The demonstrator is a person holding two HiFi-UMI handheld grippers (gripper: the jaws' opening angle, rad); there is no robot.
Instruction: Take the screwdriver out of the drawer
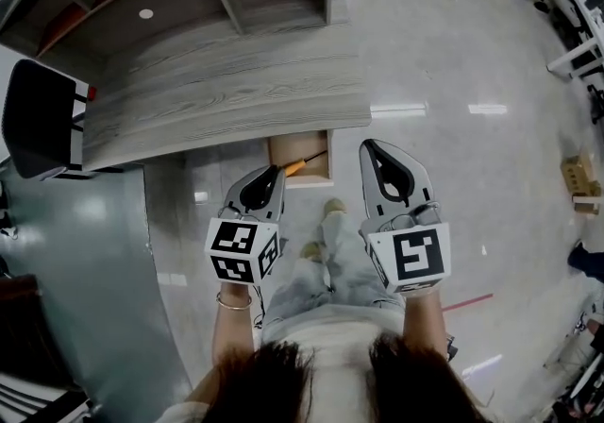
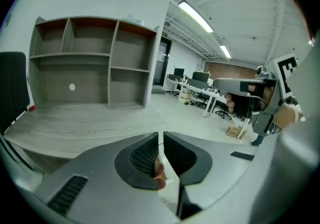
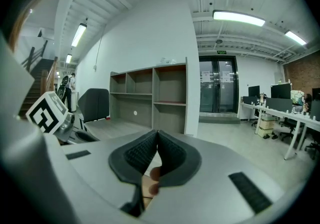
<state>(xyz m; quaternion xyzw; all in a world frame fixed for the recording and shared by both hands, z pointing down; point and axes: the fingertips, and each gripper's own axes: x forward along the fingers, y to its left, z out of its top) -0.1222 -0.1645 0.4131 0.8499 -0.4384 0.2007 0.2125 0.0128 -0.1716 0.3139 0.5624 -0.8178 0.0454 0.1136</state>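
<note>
Getting the screwdriver [image 1: 300, 163] from the head view only. Lying slanted in the open drawer [image 1: 294, 145], under the near edge of the bench [image 1: 226, 91], toward the bench's right end. Showing an orange handle at the left end and a thin dark shaft running right and slightly far, toward the drawer's right wall. Handle end sitting just beside the tip of the left tool [image 1: 275, 171]; touching or not, cannot tell from above.

Left gripper view missing the drawer entirely. Looking over the bench top at the shelf unit [image 2: 90, 63], with a black chair [image 2: 11, 93] at far left. Left tool sitting clenched, pads leaving only a thin slit, gripping nothing. Small orange-pink blob showing through the gap below the pads; not resolving what it is.

Right gripper view showing the right tool [image 3: 157, 134] clenched too, pads meeting at the tips, gripping nothing. Similar blob and a strip of brown wood showing below the pads. From the head view, hanging over the floor [image 1: 453, 176], right of the drawer and apart from it.

Gripper views also picking up the far room: office desks [image 2: 200, 93], ceiling lights [image 3: 239, 17], glass doors [image 3: 217, 90].
</note>
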